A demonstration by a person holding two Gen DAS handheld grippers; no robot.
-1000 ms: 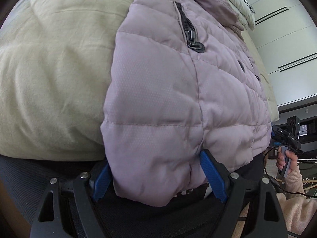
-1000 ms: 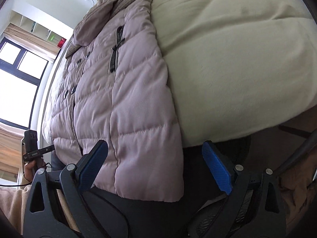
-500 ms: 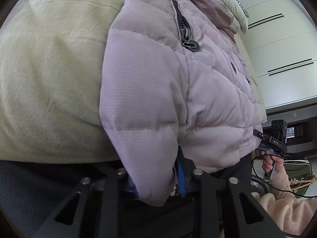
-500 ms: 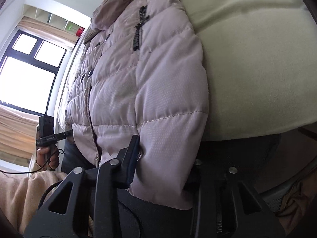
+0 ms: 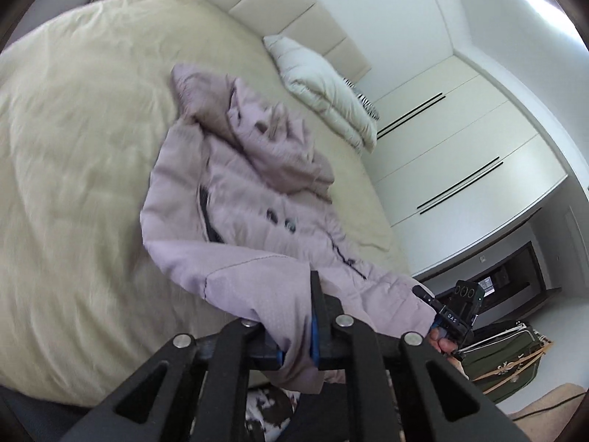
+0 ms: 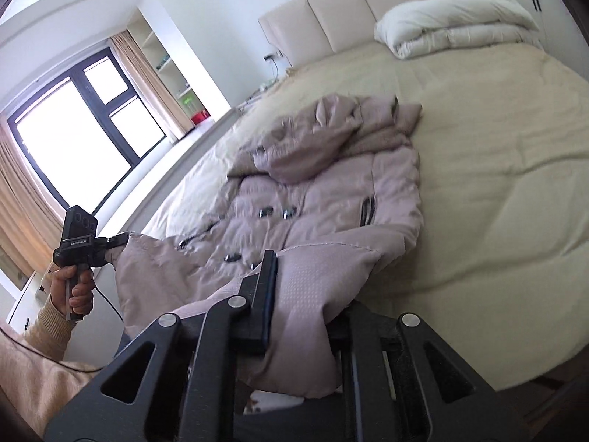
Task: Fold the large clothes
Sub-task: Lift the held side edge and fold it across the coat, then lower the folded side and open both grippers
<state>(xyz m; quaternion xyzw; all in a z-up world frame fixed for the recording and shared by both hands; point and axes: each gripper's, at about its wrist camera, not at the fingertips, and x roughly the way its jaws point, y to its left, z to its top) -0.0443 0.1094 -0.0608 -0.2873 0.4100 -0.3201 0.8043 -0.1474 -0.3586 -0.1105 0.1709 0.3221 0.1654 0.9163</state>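
Note:
A pale pink quilted puffer jacket [image 5: 254, 199] lies front up on the bed, hood toward the headboard; it also shows in the right wrist view [image 6: 316, 199]. My left gripper [image 5: 294, 331] is shut on one bottom hem corner of the jacket. My right gripper [image 6: 298, 305] is shut on the other bottom hem corner. Both corners are lifted off the near bed edge, so the hem hangs between the grippers. Each gripper shows in the other's view: the right one [image 5: 452, 316] and the left one [image 6: 110, 243].
The bed has a cream cover [image 5: 73, 184] and a beige padded headboard [image 6: 349, 7]. A folded white duvet [image 6: 456, 18] lies by the headboard. White wardrobe doors [image 5: 460, 169] stand on one side, a window [image 6: 73, 129] on the other. A green bag [image 5: 504, 350] is on the floor.
Both grippers closed on the jacket's bottom hem corners, then rose and pulled back. The hem has lifted off the bed edge and the whole jacket has come into view.

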